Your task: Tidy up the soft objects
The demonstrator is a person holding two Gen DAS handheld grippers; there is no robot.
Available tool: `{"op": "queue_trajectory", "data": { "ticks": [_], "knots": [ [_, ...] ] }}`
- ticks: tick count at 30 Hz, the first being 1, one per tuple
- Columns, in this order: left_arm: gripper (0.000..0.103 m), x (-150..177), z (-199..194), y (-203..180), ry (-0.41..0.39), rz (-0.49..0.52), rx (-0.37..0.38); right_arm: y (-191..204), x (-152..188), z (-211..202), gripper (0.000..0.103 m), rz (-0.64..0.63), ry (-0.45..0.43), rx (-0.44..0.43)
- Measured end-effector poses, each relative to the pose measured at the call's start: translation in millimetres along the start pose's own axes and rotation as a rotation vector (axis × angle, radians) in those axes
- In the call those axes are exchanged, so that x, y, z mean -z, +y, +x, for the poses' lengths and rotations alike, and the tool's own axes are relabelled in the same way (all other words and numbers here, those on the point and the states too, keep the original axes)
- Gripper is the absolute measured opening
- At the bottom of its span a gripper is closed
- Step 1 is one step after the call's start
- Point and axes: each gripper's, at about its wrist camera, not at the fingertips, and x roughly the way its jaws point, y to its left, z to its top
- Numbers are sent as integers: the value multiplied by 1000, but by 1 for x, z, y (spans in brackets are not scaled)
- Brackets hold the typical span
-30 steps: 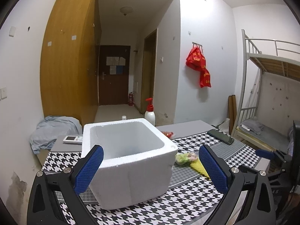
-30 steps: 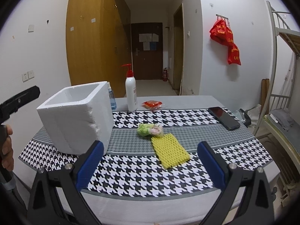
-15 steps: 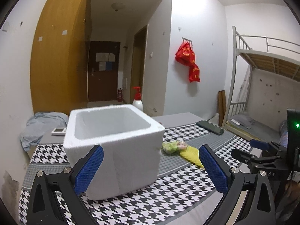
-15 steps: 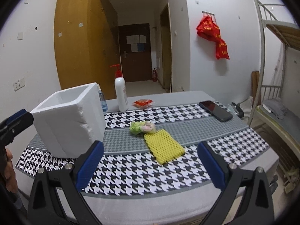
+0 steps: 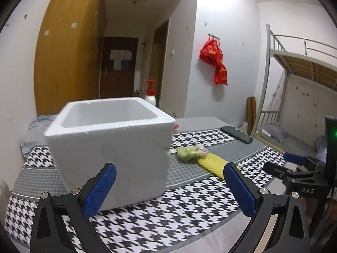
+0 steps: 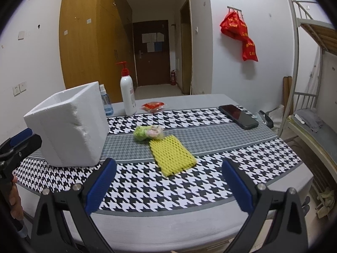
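Observation:
A white foam box [image 5: 113, 139] [image 6: 69, 126] stands open-topped on the left of the houndstooth tablecloth [image 6: 189, 181]. To its right lie a yellow foam net sleeve [image 6: 171, 155] [image 5: 214, 165] and, touching its far end, a green and pink soft bundle [image 6: 148, 132] [image 5: 191, 152]. My left gripper [image 5: 168, 187] hangs open just in front of the box. At the table's front edge my right gripper [image 6: 168, 184] is open, short of the yellow net. Neither holds anything.
A white pump bottle [image 6: 127, 93], a small blue spray bottle [image 6: 106, 103] and a red packet [image 6: 153, 106] stand at the back. A black phone [image 6: 238, 116] lies at the right. A bunk bed [image 6: 313, 80] flanks the table's right side.
My left gripper has dropped and drawn closer to the foam box, which now looms larger. My right gripper has shifted a little toward the table, with both grippers staying open.

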Motion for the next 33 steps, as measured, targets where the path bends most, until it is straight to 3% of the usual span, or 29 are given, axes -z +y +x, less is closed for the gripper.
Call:
{"op": "queue_trajectory", "data": {
  "ticks": [20, 33],
  "knots": [
    [102, -2, 47, -61, 121, 66, 114, -56, 18, 2, 101, 62, 4, 6],
    [102, -17, 87, -92, 185, 108, 116, -80, 24, 12, 101, 82, 14, -9]
  ]
}}
